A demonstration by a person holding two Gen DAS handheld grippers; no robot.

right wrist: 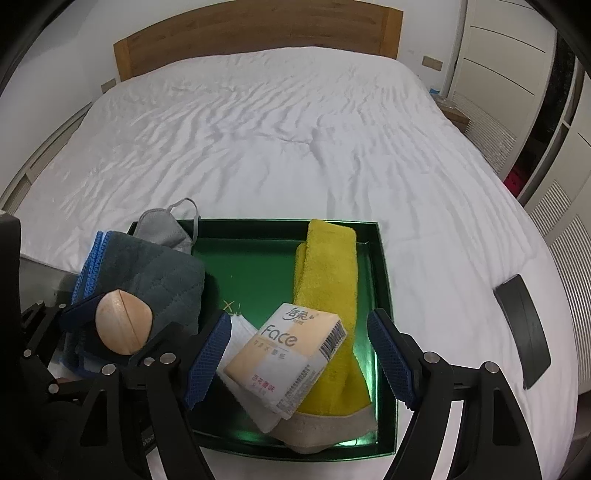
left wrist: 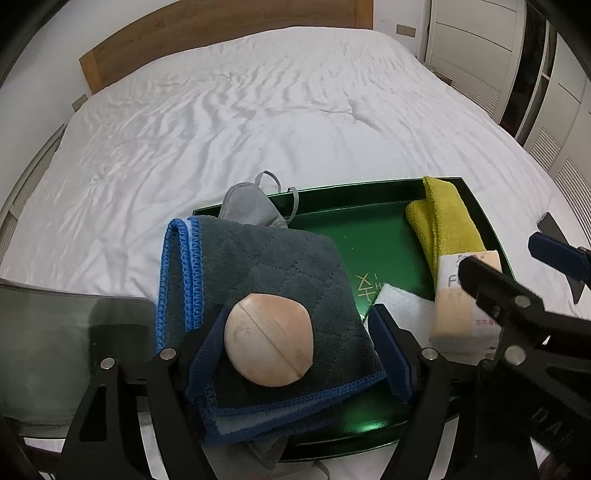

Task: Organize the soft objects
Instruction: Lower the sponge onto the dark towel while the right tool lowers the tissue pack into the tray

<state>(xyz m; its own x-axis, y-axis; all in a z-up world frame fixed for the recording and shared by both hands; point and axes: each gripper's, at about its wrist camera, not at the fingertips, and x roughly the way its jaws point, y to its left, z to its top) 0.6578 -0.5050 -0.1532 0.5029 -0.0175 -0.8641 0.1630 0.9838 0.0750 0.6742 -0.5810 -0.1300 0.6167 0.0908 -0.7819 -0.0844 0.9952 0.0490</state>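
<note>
A green tray (left wrist: 343,236) (right wrist: 258,266) lies on the white bed. On its left side a folded grey towel with blue trim (left wrist: 266,266) (right wrist: 147,266) lies over a grey face mask (left wrist: 251,205) (right wrist: 162,225). A beige round sponge (left wrist: 269,339) (right wrist: 122,321) rests on the towel. My left gripper (left wrist: 301,343) (right wrist: 110,325) is open, fingers either side of the sponge. A yellow towel (left wrist: 443,218) (right wrist: 328,280), a tissue pack (left wrist: 465,299) (right wrist: 288,350) and a white cloth (left wrist: 402,306) (right wrist: 240,339) lie in the right half. My right gripper (right wrist: 299,354) is open above the tissue pack.
The white bed sheet (right wrist: 277,140) stretches beyond the tray to a wooden headboard (right wrist: 258,33). A dark flat object (right wrist: 524,325) lies on the bed right of the tray. A grey flat panel (left wrist: 55,350) lies left of the tray. White wardrobes (right wrist: 509,55) stand at right.
</note>
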